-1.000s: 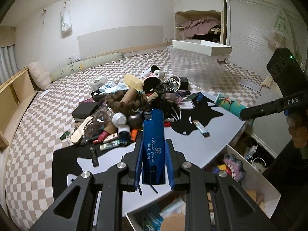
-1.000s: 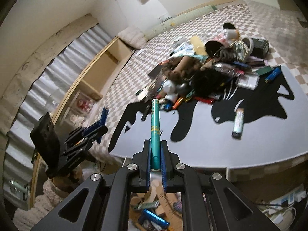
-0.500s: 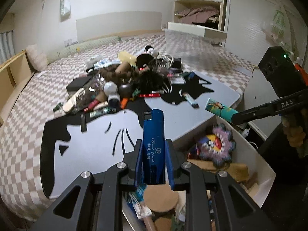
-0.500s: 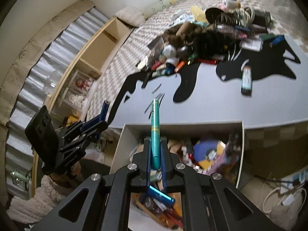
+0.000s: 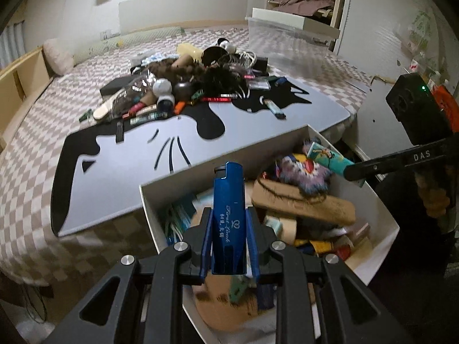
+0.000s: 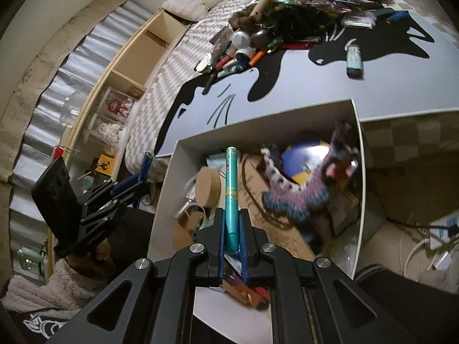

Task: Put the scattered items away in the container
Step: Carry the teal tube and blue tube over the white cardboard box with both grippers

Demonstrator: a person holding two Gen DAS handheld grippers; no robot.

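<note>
My left gripper (image 5: 228,215) is shut on a blue lighter (image 5: 228,223) and holds it above the near left part of the white box (image 5: 218,157). My right gripper (image 6: 231,215) is shut on a teal tube (image 6: 231,195) above the same box (image 6: 287,111); the tube also shows in the left wrist view (image 5: 330,159) over the box's right side. The box holds several items, among them a knitted toy (image 6: 312,192) and a round cork piece (image 6: 208,183). A pile of scattered items (image 5: 183,86) lies on the mat at the far side.
A grey and black cat-shaped mat (image 5: 149,149) covers the checkered surface (image 5: 31,132). A lighter (image 5: 274,109) lies alone on the mat's right part. A clear bin with a white lid (image 5: 289,25) stands at the back. Cables (image 6: 424,246) lie right of the box.
Both grippers have pulled back from the mat and come down over the white box, each still holding its item. The box fills more of both views.
</note>
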